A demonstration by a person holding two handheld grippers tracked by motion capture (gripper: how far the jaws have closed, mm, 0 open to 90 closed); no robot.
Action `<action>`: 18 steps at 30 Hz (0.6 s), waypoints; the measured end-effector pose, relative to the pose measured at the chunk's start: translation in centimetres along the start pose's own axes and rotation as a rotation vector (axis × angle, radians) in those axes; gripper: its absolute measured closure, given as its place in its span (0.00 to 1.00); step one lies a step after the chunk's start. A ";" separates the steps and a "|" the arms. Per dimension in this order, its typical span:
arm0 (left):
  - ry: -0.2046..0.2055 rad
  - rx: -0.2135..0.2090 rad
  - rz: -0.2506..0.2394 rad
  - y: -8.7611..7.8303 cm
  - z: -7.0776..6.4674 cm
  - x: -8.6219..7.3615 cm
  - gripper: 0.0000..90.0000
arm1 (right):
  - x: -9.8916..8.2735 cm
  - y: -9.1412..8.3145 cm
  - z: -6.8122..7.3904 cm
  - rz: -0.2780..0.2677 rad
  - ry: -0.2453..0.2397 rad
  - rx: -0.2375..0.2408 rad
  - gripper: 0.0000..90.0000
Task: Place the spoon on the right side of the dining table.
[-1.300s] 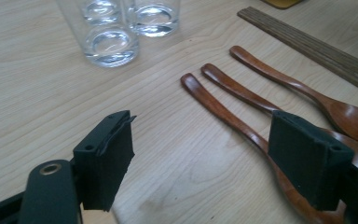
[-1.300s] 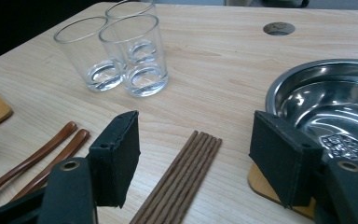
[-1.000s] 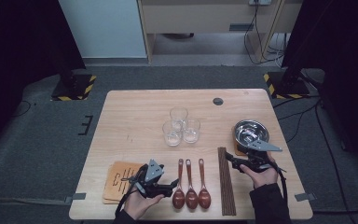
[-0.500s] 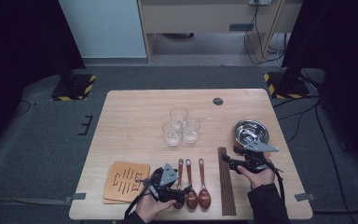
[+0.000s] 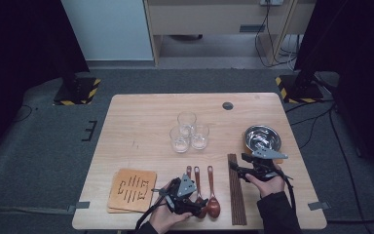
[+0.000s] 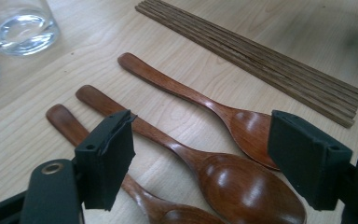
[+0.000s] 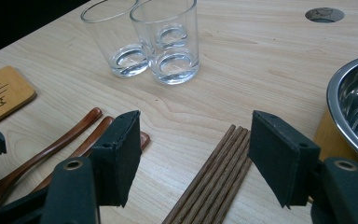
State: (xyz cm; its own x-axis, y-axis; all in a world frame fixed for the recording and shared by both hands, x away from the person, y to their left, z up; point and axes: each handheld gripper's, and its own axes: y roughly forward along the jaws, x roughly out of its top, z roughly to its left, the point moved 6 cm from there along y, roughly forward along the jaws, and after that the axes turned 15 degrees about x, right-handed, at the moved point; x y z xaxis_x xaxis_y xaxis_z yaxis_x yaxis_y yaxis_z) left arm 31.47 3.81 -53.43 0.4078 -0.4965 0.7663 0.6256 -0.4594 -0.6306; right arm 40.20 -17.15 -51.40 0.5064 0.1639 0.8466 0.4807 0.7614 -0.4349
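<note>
Glasses (image 5: 189, 130) and steel bowl (image 5: 263, 138), centre right, stand empty. Left claw (image 6: 200, 154) released astride spoons (image 6: 242, 182); right claw (image 7: 193, 149) released above chopsticks (image 7: 214, 182).

Open tongs (image 6: 200, 163) straddle three wooden spoons (image 6: 223, 177) beside chopsticks (image 6: 256, 56).

The high view is dim at its sides, with near-black corners, while the pale wooden table (image 5: 141, 131) sits evenly lit from above and casts only faint shadows. The picture is soft and slightly grainy, with straight lines bowing a little near the edges. In the left gripper view the spoons (image 6: 242, 186) carry bright glossy highlights, and the glasses (image 6: 21, 25) at the corner are blurred. In the right gripper view the metal bowl (image 7: 354, 98) shows glare on its rim, and the near black pads (image 7: 121, 154) look soft.
</note>
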 end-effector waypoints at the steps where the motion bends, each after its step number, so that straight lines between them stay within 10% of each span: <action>1: 0.004 -0.003 0.003 0.1 -0.1 0.0 0.25 | 0.0 0.0 0.0 0.003 -0.003 0.002 0.38; 18: 0.072 -0.051 0.036 1.5 -2.4 0.0 0.24 | -0.1 1.2 0.8 0.017 0.015 0.047 0.40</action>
State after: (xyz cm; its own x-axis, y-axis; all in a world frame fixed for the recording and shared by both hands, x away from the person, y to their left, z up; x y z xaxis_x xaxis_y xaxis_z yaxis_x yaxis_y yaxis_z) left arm 30.84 1.35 -54.69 0.3800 -0.5640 0.7331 0.5758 -0.4760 -0.6647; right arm 40.16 -15.78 -51.77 0.5253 0.1681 0.8341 0.4375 0.7874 -0.4342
